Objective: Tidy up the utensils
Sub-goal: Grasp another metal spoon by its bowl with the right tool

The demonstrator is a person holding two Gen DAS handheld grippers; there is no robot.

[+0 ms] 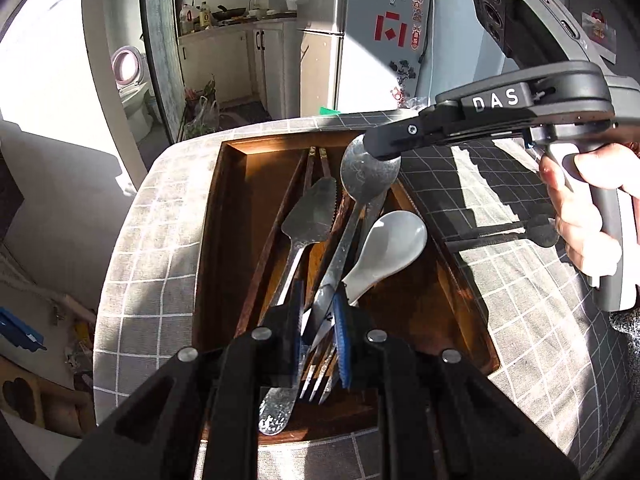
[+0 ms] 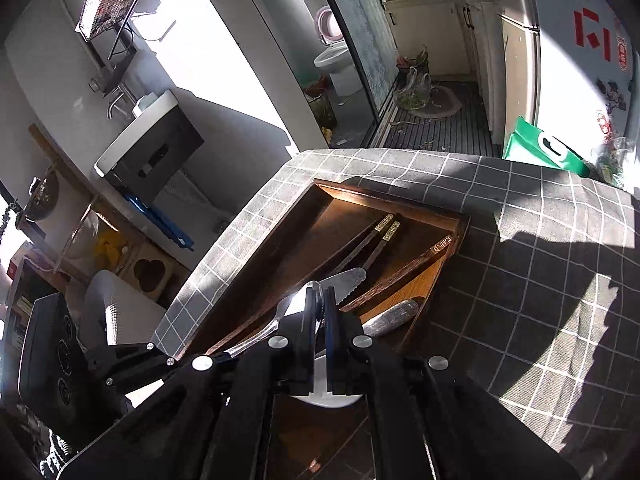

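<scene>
A dark wooden tray [image 1: 224,216] lies on a grey checked tablecloth and holds the utensils. A large metal spoon [image 1: 366,174] slants across it. My left gripper [image 1: 320,312] is shut on the spoon's handle near the tray's near end. My right gripper [image 1: 386,146] comes in from the right and is shut on the edge of the spoon's bowl; in the right wrist view [image 2: 319,300] the bowl's rim shows between its jaws. A white ceramic spoon [image 1: 390,248], a serrated server [image 1: 310,214], a fork [image 1: 318,376] and brown chopsticks [image 2: 366,246] also lie in the tray [image 2: 280,236].
The table [image 1: 140,240] drops off at its left and far edges. A fridge [image 1: 380,32] and a green box [image 2: 540,148] stand beyond the far edge. A kitchen doorway opens behind. A sink cabinet [image 2: 152,148] stands to the left.
</scene>
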